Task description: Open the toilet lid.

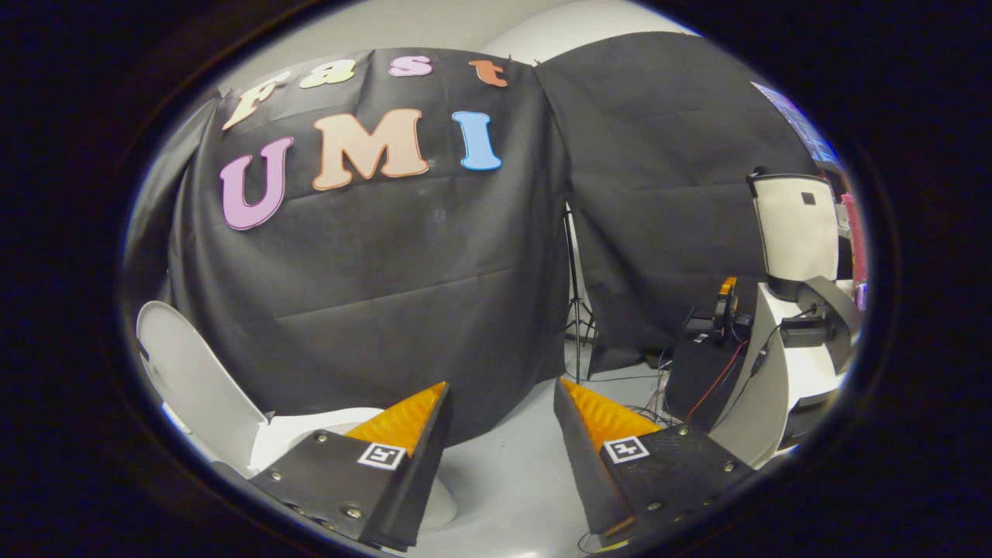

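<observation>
A: Spreading wide with nothing between them, the two fingers of the hand-held gripper [500, 422] held no object; bare floor [511, 480] lay in the gap and just ahead.

B: And where was the task's thing?

A: The toilet lid [198, 380] stood to the left, beyond the left finger, tilted up and back against the black cloth wall [372, 294]. The toilet bowl [310, 434] sat below it, partly hidden behind that finger.

B: Which step was in hand, then?

A: Judged from the raised lid, the opening itself appeared done, and the hand-held gripper was apart from the lid, touching nothing. The next move probably called only for keeping clear, without knocking the lid forward.

B: Anything further out?

A: To the right, well apart, stood a white machine [798, 310] with cables [713, 387], and a tripod [577, 310] at the seam of the cloth.
</observation>
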A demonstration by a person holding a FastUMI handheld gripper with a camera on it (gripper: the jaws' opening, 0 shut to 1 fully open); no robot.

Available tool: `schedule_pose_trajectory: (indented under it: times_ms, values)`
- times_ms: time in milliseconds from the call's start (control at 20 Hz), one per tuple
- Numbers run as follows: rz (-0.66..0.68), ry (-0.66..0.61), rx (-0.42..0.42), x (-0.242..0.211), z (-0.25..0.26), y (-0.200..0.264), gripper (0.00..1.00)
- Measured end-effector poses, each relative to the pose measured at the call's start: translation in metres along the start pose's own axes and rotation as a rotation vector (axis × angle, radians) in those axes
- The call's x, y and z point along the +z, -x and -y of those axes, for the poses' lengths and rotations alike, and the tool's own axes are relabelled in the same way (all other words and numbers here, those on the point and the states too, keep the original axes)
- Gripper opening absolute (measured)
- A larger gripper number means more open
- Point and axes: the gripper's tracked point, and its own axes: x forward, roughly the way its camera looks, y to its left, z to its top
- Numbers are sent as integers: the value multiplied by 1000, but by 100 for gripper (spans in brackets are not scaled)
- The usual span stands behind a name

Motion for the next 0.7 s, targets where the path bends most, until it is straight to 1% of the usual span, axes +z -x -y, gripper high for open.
schedule_pose_trajectory:
  times_ms: [350,700]
  values:
    - [-58,0,24,-17,-7,-6,78]
    - [-78,-2,31,-24,-9,-10,78]
